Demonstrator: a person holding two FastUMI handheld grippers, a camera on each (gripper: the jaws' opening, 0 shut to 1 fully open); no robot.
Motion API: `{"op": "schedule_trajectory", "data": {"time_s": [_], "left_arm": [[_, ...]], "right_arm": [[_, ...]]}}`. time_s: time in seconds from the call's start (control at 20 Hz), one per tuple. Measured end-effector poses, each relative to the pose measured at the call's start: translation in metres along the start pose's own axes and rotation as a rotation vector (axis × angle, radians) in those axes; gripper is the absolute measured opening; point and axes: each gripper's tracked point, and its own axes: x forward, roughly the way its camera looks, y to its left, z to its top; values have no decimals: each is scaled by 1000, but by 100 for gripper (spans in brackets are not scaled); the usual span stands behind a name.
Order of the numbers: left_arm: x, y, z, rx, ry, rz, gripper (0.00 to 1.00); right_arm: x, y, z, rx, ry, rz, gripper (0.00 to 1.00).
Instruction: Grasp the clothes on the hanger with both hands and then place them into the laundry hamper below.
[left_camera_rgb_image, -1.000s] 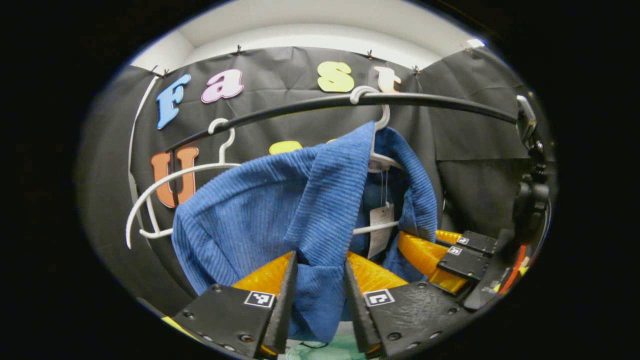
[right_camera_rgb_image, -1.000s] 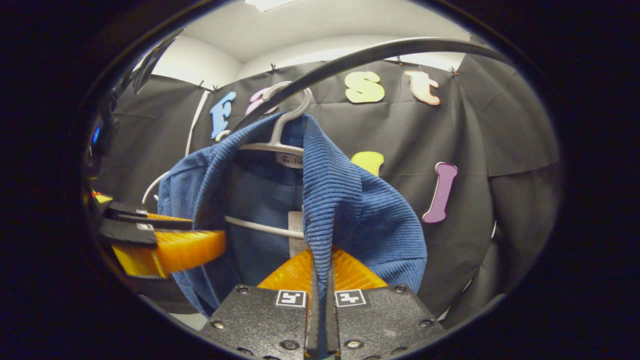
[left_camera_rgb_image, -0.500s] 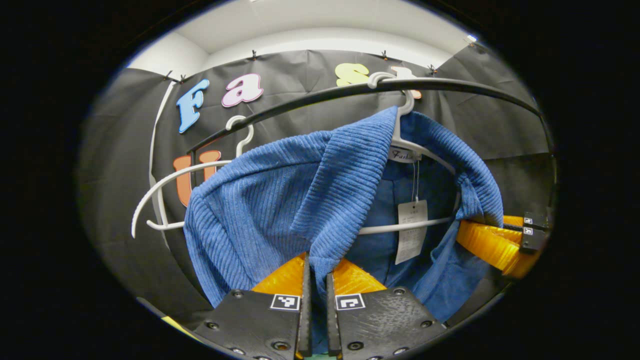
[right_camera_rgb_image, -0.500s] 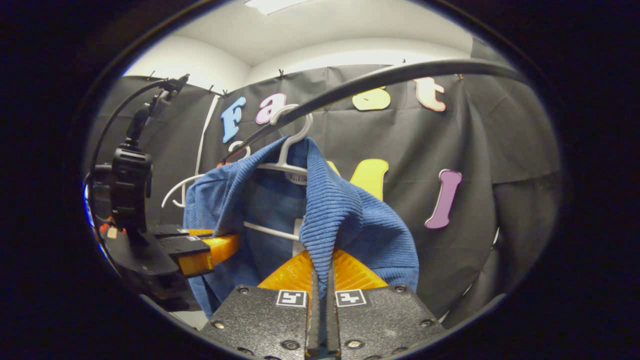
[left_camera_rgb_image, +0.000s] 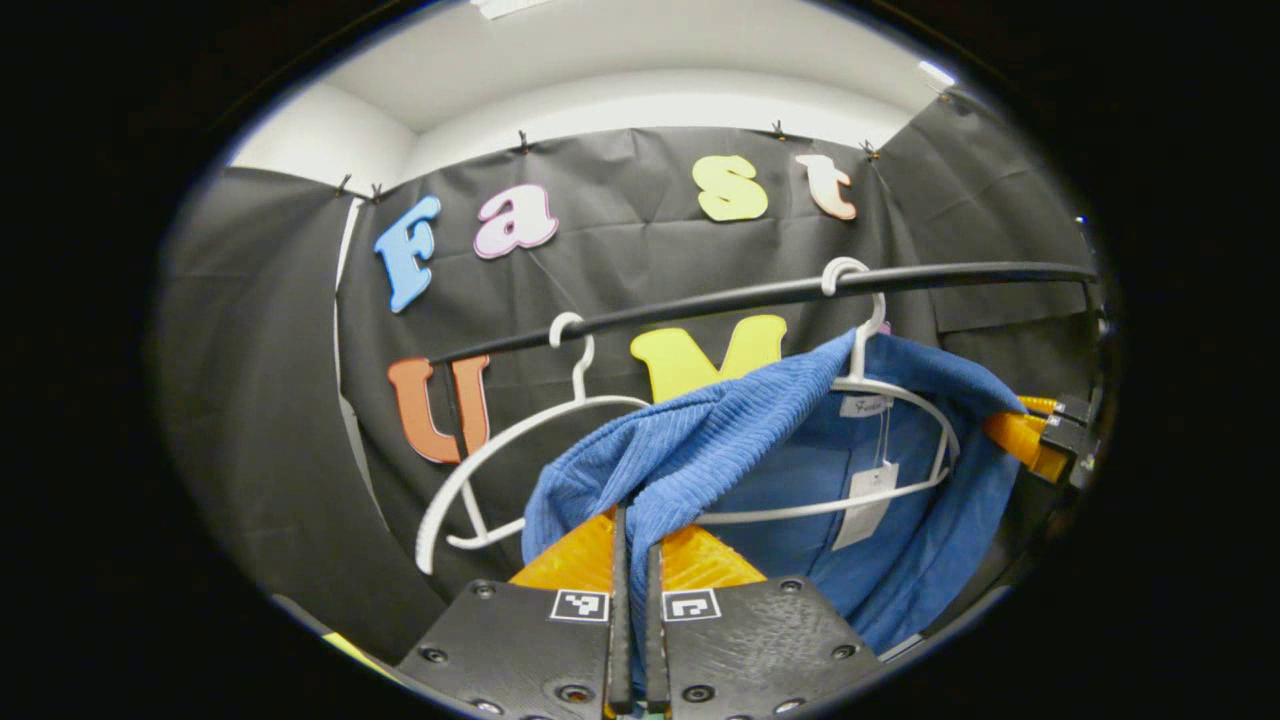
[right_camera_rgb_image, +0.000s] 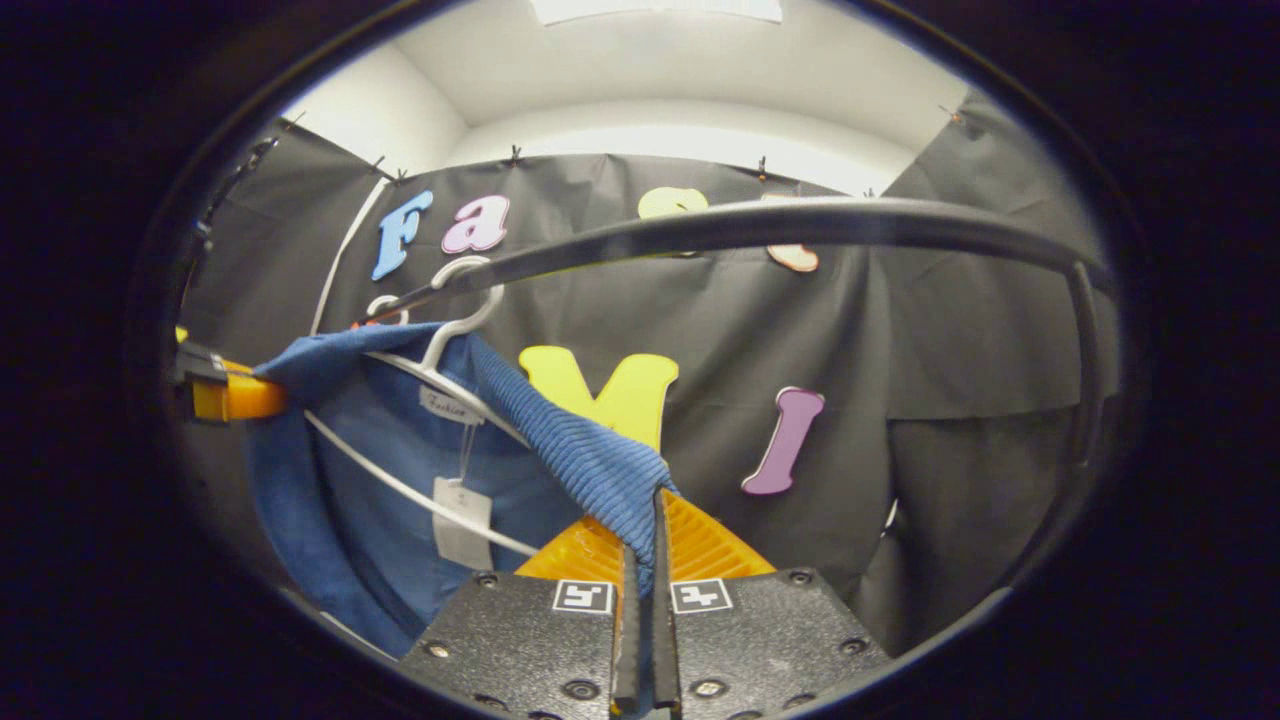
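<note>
A blue ribbed sweater (left_camera_rgb_image: 720, 450) hangs on a white hanger (left_camera_rgb_image: 880, 390) hooked over a black rail (left_camera_rgb_image: 760, 292). My left gripper (left_camera_rgb_image: 633, 560) is shut on the sweater's left shoulder, cloth pinched between both fingers. In the right gripper view the same sweater (right_camera_rgb_image: 400, 470) stretches from the hanger (right_camera_rgb_image: 440, 340) down to my right gripper (right_camera_rgb_image: 645, 545), which is shut on its other shoulder. The right gripper (left_camera_rgb_image: 1040, 440) shows at the far right of the left gripper view; the left gripper (right_camera_rgb_image: 225, 390) shows at the left edge of the right gripper view. A paper tag (left_camera_rgb_image: 865, 490) dangles inside the collar.
An empty white hanger (left_camera_rgb_image: 510, 460) hangs on the rail left of the sweater. The rail (right_camera_rgb_image: 780, 225) curves close overhead in the right gripper view, with its upright post (right_camera_rgb_image: 1085, 360) at the right. Black cloth wall stands behind.
The left gripper closed on the sweater. Both grippers have pulled apart and back, stretching the shoulders outward; the rail and hanger now sit farther off.
</note>
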Motion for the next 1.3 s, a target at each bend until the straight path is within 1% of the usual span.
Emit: {"op": "schedule_trajectory", "data": {"time_s": [0.05, 0.1, 0.15, 0.25, 0.35, 0.45, 0.5, 0.55, 0.6, 0.65, 0.7, 0.75, 0.8, 0.9, 1.05, 1.15, 1.2, 1.3], "left_arm": [[-2, 4, 7, -8, -4, -13, 6], [-5, 5, 12, -20, 2, -33, 9], [-7, 8, 18, -28, 4, -46, 2], [-11, 16, 28, -33, 30, -72, 8], [-11, 22, 41, -12, 50, -101, 10], [-10, 30, 50, 41, 77, -118, 10], [-9, 32, 53, 80, 97, -127, 6], [-7, 34, 56, 122, 112, -143, 10], [-5, 34, 58, 166, 127, -159, 8], [-5, 35, 58, 220, 149, -172, 1], [-6, 38, 59, 281, 156, -178, 0], [-7, 39, 58, 355, 160, -186, 2], [-5, 42, 58, 397, 164, -189, 1], [-3, 48, 50, 479, 174, -186, 0], [-1, 54, 37, 576, 213, -198, 1], [3, 59, 26, 651, 239, -193, 1], [4, 59, 28, 704, 219, -176, 1], [10, 58, 31, 779, 184, -160, 0]], "right_arm": [[0, -1, 2, -17, -3, -5, 8], [-1, -1, 4, -28, -6, -7, 8], [-2, -1, 6, -35, -8, -10, 8], [-4, -2, 11, -41, -18, -12, 8], [-6, -5, 13, -55, -27, -14, 8], [-7, -7, 18, -66, -35, -13, 8], [-9, -7, 19, -73, -40, -14, 8], [-9, -9, 21, -79, -44, -18, 8], [-9, -9, 21, -80, -45, -17, 8], [-10, -9, 22, -79, -44, -16, 8], [-10, -9, 22, -77, -43, -13, 8], [-11, -9, 22, -78, -45, -13, 8], [-11, -11, 23, -83, -45, -14, 8], [-12, -11, 26, -92, -51, -12, 8], [-14, -12, 35, -108, -67, -12, 8], [-15, -13, 40, -110, -77, -11, 8], [-14, -14, 43, -111, -82, -13, 8], [-14, -16, 42, -110, -83, -13, 8]]}}
